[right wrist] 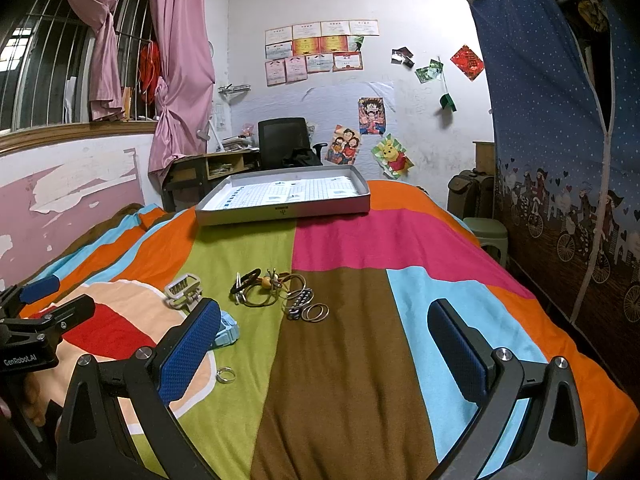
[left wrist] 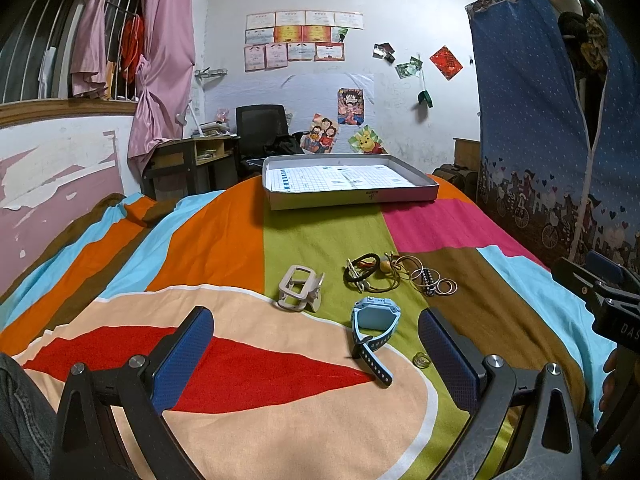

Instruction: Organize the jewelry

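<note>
Both hand-held grippers (left wrist: 316,356) (right wrist: 324,344) agape (watch (left wrist: 374,320) untouched).

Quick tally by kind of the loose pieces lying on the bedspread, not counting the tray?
Watch: 1
Hair claw clip: 1
Single ring: 1
Tangled pile of cords, hair ties and thin bangles: 1 pile, separate pieces too tangled to count
Total: 3 separate pieces plus 1 pile

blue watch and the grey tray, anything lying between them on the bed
In the left wrist view, only bare bedspread between blue watch and grey tray; bracelets sit right of that line.
</note>
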`<move>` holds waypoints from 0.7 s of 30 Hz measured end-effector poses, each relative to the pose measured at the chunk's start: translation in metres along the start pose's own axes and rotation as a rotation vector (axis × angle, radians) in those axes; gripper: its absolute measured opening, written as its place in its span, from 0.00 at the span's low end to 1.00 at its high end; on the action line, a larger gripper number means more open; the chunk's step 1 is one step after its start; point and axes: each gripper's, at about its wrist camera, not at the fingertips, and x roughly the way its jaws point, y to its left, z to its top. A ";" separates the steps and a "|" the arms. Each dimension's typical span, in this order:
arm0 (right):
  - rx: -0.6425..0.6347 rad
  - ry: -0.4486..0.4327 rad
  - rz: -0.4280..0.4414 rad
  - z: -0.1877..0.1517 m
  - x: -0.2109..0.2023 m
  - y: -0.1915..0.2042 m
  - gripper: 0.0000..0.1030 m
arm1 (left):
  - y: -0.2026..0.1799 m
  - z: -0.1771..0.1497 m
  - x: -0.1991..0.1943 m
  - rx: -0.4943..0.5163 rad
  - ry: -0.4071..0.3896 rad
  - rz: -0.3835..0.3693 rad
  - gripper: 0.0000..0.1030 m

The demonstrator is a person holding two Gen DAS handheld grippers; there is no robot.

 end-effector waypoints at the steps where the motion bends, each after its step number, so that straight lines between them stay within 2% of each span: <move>1: 0.000 0.000 0.000 0.000 0.000 -0.001 0.99 | 0.002 0.001 0.001 -0.001 0.002 -0.001 1.00; 21: 0.002 0.003 0.001 0.000 0.000 0.000 0.99 | 0.002 0.001 0.001 0.001 0.002 0.001 1.00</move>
